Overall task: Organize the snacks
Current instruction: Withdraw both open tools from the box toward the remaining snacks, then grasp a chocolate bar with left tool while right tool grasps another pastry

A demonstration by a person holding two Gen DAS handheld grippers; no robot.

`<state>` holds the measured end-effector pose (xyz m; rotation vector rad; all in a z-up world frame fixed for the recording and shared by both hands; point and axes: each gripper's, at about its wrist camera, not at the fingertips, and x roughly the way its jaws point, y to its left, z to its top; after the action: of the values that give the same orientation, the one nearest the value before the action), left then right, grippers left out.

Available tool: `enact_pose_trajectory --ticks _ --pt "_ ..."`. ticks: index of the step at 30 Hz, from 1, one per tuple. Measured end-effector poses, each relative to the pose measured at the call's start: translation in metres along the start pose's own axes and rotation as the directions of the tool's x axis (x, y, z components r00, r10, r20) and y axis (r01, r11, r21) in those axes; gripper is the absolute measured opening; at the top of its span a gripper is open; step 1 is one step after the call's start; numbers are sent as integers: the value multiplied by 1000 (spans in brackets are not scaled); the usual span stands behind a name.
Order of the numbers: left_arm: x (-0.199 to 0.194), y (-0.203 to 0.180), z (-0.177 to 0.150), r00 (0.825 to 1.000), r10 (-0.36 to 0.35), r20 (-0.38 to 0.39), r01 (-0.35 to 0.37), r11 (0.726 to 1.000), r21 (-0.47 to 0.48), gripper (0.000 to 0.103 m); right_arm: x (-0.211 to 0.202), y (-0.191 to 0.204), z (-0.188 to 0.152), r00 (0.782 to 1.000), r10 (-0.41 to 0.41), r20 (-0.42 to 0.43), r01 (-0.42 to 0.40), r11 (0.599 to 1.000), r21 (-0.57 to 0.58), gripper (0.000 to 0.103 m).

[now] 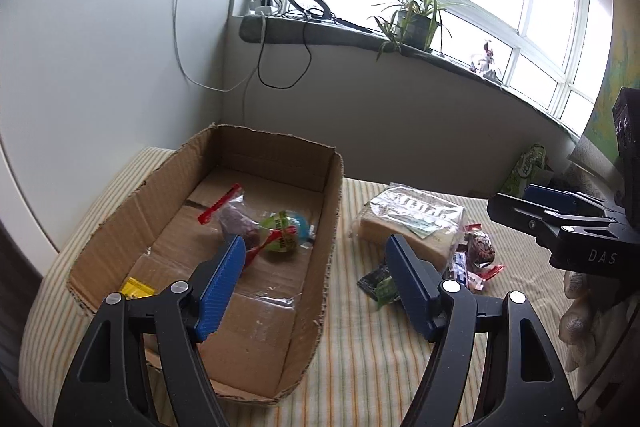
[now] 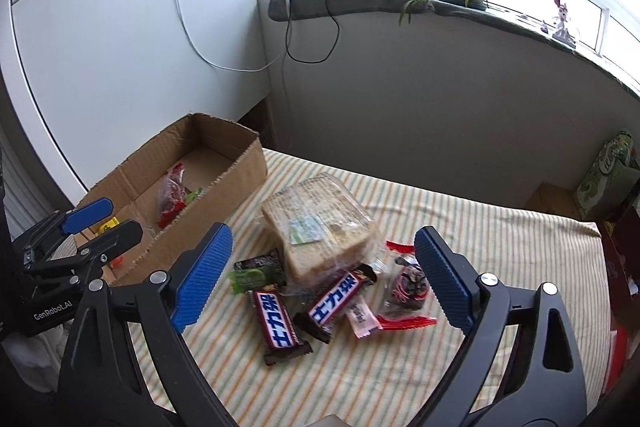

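**Two grippers spread, nothing held; snacks split between box and cloth**

Nearest in the right wrist view, the right gripper (image 2: 324, 267) has its jaws wide apart and empty, hanging over the loose pile on the striped cloth (image 2: 500, 239). Between its fingers lie two bars: one (image 2: 280, 323) nearer and to the left, the other (image 2: 340, 297) angled beside it. Just right of them sit one pink sweet (image 2: 362, 317) and one clear bag with red ends (image 2: 408, 287) holding something dark. One dark-and-green packet (image 2: 258, 271) lies left of the bars. Behind all these is one wrapped bread loaf (image 2: 320, 223), touching the second bar's far end.

The left gripper (image 1: 316, 259) is likewise released and empty, straddling the right wall of the single cardboard box (image 1: 328, 227). In the box, near to far: one yellow packet (image 1: 136, 287) in the near left corner, one green-and-blue egg-shaped snack (image 1: 286, 229), and one clear bag with a red clip (image 1: 234, 215) beside it.

Farthest, on the windowsill (image 1: 320, 37), stand one potted plant (image 1: 416, 19) and one ring light (image 1: 306, 1).
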<state>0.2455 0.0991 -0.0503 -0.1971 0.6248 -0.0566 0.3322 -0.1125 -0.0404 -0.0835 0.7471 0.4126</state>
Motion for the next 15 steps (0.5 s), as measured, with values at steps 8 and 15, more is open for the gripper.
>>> enact_pose_trajectory --ticks 8,15 --pt "14 -38 -7 995 -81 -64 84 995 45 73 4 -43 -14 999 7 -45 -3 996 87 94" --pt "28 -60 -16 988 -105 -118 114 991 73 73 13 -70 -19 997 -8 -73 17 992 128 94"
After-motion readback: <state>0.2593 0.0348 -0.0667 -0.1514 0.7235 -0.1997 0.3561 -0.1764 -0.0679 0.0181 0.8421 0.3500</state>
